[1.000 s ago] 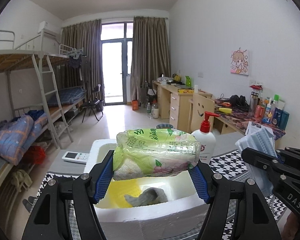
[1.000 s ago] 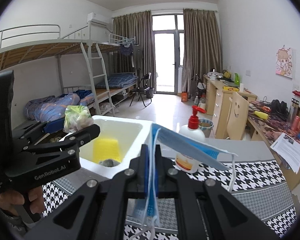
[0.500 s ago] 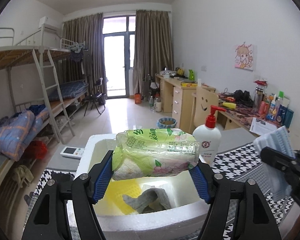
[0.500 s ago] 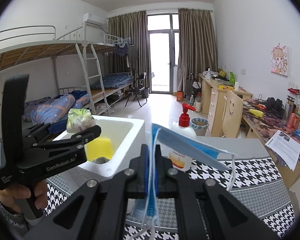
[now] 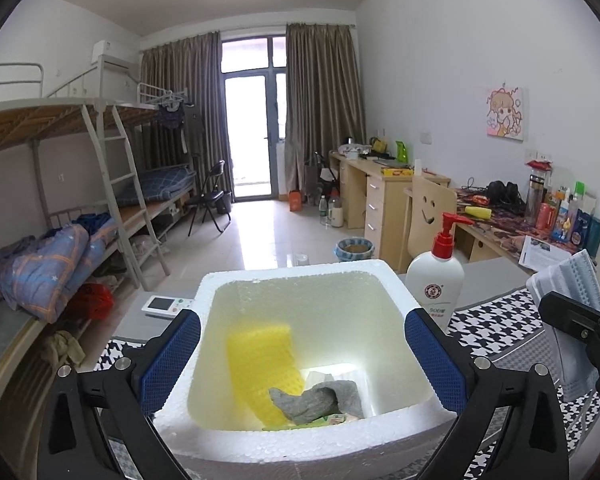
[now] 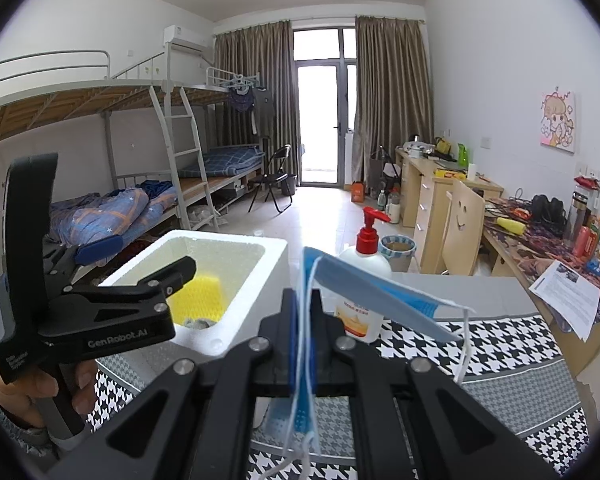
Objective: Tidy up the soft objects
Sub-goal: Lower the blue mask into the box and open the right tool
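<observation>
A white foam box [image 5: 300,273] stands on the houndstooth table cover. Inside lie a yellow sponge [image 5: 260,354], a grey cloth [image 5: 314,398] and, at the bottom front, a sliver of the green tissue pack [image 5: 300,424]. My left gripper [image 5: 302,344] hovers over the box with its jaws opening wide and nothing between the blue pads [image 5: 172,354]. In the right wrist view the left gripper [image 6: 140,258] hangs above the box [image 6: 276,248], held by a hand. My right gripper [image 6: 304,316] is shut on a blue face mask [image 6: 364,284], which droops to the right beside the box.
A white lotion bottle with a red pump [image 5: 436,280] stands right of the box. A white remote [image 5: 166,305] lies behind the box on the left. A paper sheet [image 6: 568,292] lies far right. Bunk beds stand left and desks right.
The left gripper's jaws have spread apart and the green tissue pack has dropped from them into the foam box. The right gripper still grips the mask in the same spot.
</observation>
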Demonstrator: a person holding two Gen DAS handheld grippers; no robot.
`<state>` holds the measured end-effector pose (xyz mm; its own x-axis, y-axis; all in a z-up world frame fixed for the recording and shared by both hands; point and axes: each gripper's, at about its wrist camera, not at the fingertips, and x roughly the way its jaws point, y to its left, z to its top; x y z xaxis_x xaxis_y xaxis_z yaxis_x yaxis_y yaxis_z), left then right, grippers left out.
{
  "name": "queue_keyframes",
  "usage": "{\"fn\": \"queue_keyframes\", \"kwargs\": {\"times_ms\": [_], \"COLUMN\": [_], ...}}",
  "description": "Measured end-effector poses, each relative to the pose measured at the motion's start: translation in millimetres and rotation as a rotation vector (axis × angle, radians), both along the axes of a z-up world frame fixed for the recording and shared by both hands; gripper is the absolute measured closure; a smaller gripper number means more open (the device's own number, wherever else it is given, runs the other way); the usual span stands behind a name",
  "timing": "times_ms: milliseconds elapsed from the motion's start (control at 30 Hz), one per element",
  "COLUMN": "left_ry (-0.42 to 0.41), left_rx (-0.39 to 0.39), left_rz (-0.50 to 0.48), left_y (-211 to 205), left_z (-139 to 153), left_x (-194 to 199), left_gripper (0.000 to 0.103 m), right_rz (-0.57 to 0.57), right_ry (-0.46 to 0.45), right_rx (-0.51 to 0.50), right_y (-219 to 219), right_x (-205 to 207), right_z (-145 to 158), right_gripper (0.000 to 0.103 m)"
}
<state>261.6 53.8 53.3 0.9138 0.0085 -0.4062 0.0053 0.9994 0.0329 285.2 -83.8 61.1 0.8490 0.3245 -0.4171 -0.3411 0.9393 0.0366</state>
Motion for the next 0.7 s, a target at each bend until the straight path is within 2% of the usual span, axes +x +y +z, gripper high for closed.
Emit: {"fn": "queue_keyframes", "kwargs": {"times_ms": [200,700], "left_ry": [-0.026,-0.06], "left_rx": [-0.006,0.007], "left_rz": [0.015,0.127], "left_y": [11,59], "left_z": [4,8], "left_x": [-10,-36], "left_gripper": [0.001,0.001], "right_rz": [0.009,0.064], "right_ry": [-0.003,-0.003], "right_rx": [-0.012,-0.031], "right_y": [8,55], "right_x": [5,15], "right_z": [2,5], "right_gripper": [0.096,0.096]}}
